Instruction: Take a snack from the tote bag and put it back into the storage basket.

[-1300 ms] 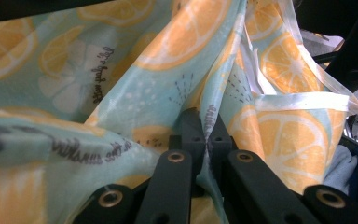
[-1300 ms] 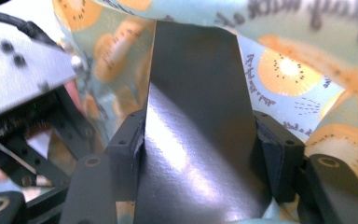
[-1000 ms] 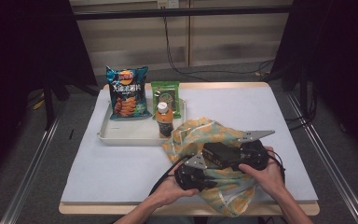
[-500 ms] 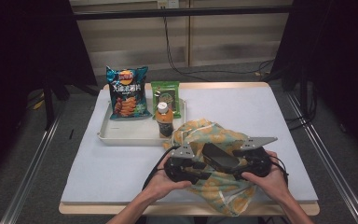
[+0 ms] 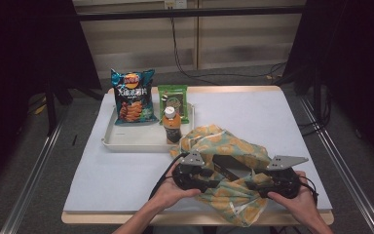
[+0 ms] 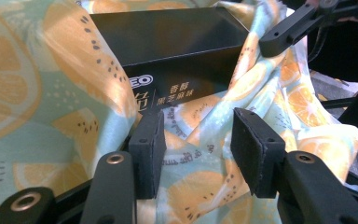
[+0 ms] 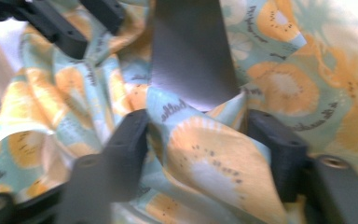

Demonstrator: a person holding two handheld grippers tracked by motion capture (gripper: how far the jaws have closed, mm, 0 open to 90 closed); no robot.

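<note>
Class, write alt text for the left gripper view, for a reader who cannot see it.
A black box with pale print lies partly wrapped in orange-slice patterned cloth. The left gripper faces it, its two black fingers apart with a fold of cloth between them.

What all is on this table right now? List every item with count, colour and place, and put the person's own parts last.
table: one, pale grey top with a wood edge, centre of the high view.
tray: one, off-white, far left of the table.
chip bag: one, teal and orange, standing in the tray.
green packet: one, green, right part of the tray.
bottle: one, brown with a white cap, tray's front right corner.
cloth bag: one, mint with orange slices, near edge.
black box: one, black, inside the cloth bag.
left hand-held gripper: black, jaws apart over the cloth.
right hand-held gripper: black, cloth fold between its jaws.
</note>
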